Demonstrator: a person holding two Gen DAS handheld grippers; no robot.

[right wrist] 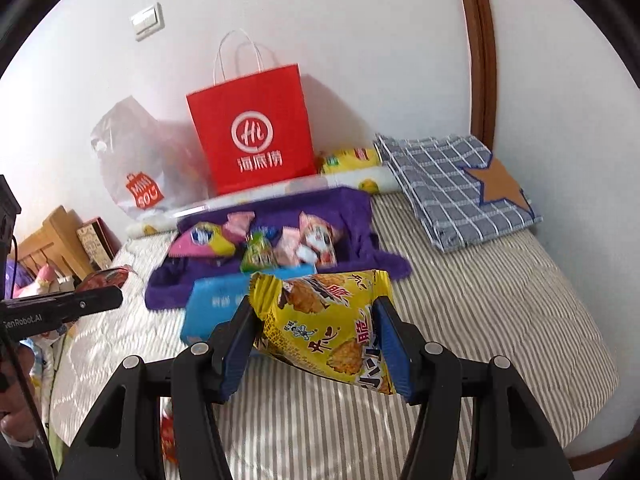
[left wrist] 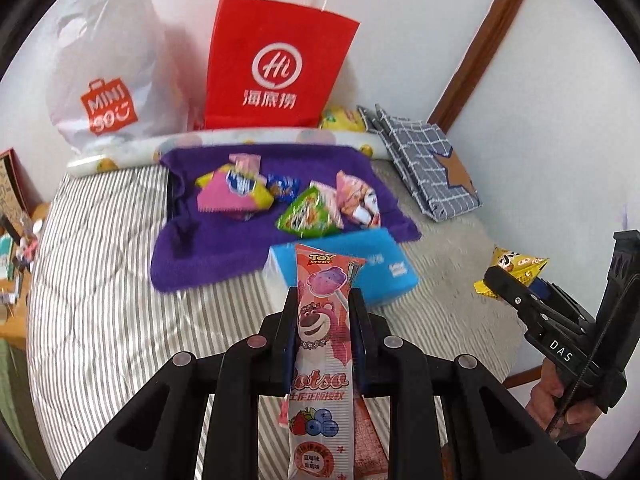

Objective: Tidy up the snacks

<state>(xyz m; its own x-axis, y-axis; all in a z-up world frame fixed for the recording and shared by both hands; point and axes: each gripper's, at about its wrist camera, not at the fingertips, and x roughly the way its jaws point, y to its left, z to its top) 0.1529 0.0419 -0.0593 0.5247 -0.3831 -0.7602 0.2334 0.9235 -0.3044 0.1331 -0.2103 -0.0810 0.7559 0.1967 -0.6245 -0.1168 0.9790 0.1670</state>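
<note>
- Left gripper point(left wrist: 324, 312): jaws clenched on the pink lollipop packet point(left wrist: 322, 344); keep it upright.
- Right gripper point(right wrist: 316, 344): jaws grasp the yellow snack bag point(right wrist: 328, 328); carry both toward the snack pile point(right wrist: 260, 244) ahead.

The pink lollipop wrapper point(left wrist: 322, 364) runs off the bottom edge; the snack packets point(left wrist: 256, 192) on the purple towel point(left wrist: 224, 248) blur.

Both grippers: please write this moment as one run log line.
left gripper: shut on pink lollipop packet | right gripper: shut on yellow snack bag | other snacks: on purple towel
</note>
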